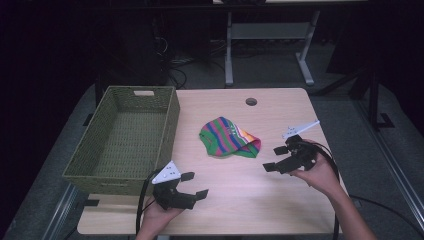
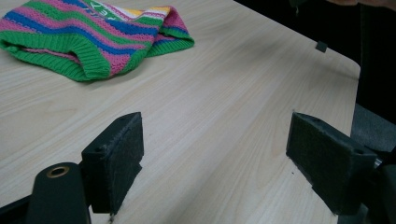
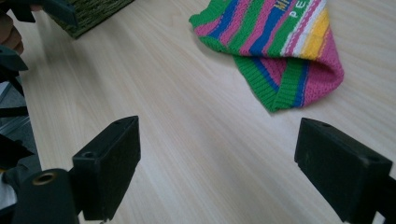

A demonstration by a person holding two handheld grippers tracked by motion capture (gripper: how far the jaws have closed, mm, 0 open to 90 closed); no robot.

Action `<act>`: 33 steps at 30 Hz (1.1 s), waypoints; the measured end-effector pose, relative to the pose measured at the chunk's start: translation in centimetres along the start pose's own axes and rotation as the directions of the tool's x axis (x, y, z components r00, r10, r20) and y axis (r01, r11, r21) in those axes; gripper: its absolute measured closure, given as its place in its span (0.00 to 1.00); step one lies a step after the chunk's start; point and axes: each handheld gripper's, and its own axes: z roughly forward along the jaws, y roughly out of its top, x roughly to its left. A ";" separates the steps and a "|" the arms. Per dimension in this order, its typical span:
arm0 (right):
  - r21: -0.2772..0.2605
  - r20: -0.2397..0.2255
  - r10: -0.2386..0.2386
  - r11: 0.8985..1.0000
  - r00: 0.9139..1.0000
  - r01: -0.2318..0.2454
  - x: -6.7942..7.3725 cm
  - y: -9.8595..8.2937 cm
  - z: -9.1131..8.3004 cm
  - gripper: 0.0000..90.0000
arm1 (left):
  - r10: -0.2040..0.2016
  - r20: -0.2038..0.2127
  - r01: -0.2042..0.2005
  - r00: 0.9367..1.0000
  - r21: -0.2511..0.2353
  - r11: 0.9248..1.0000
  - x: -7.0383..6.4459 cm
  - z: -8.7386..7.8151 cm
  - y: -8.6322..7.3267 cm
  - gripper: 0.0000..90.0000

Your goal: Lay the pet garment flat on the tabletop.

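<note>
Right now I see both grippers held over the near half of the light wooden table (image 1: 240, 200), each with its jaws spread wide and nothing between them. My left gripper (image 1: 194, 185) sits at about seven o'clock from the table's centre, just beside the near corner of the green woven basket (image 1: 122, 135), with the grey plate on top tilted toward me. In the left gripper view its own gripper (image 2: 215, 154) looks across bare wood, and the striped knitted cloth (image 2: 93, 37) lies at about eleven o'clock, well apart from the pads. My right gripper (image 1: 275, 158) is at about four o'clock from centre, held in the right hand (image 1: 320, 172) near the table's right edge, pointing left toward the cloth. In the right gripper view, between the open jaws of that gripper (image 3: 219, 158), I see plain tabletop, with the folded cloth (image 3: 280, 51) at about one o'clock, near but not touching. From the high view the cloth (image 1: 230, 137) lies crumpled near the table's middle, and the basket stands at nine o'clock with nothing visible inside. A round hole (image 1: 251, 101) is at twelve o'clock
</note>
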 end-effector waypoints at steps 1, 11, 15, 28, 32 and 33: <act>0.002 -0.003 -0.001 1.000 1.000 0.001 -0.1 0.3 0.0 0.16 | -0.002 0.003 0.002 1.000 0.001 1.000 0.0 0.1 0.0 0.21; 0.019 -0.015 -0.013 1.000 1.000 0.013 -0.5 2.5 0.6 0.16 | 0.000 0.008 0.000 1.000 0.004 1.000 -0.1 0.2 0.0 0.21; 0.022 -0.027 -0.023 0.999 0.999 0.023 -0.6 3.6 0.9 0.16 | -0.011 0.004 0.011 1.000 -0.008 1.000 0.0 0.2 0.1 0.19; 0.050 -0.042 -0.063 0.997 0.997 0.065 -0.7 7.0 2.6 0.17 | -0.008 0.015 0.008 1.000 -0.007 1.000 0.0 0.5 0.2 0.18; 0.057 -0.036 -0.081 0.995 0.996 0.083 -0.5 8.0 3.3 0.18 | 0.003 0.006 -0.003 1.000 0.004 1.000 0.0 0.5 0.2 0.18; 0.058 -0.039 -0.083 0.995 0.996 0.086 -0.5 8.3 3.5 0.19 | 0.001 0.006 -0.001 1.000 0.001 1.000 0.0 0.5 0.2 0.18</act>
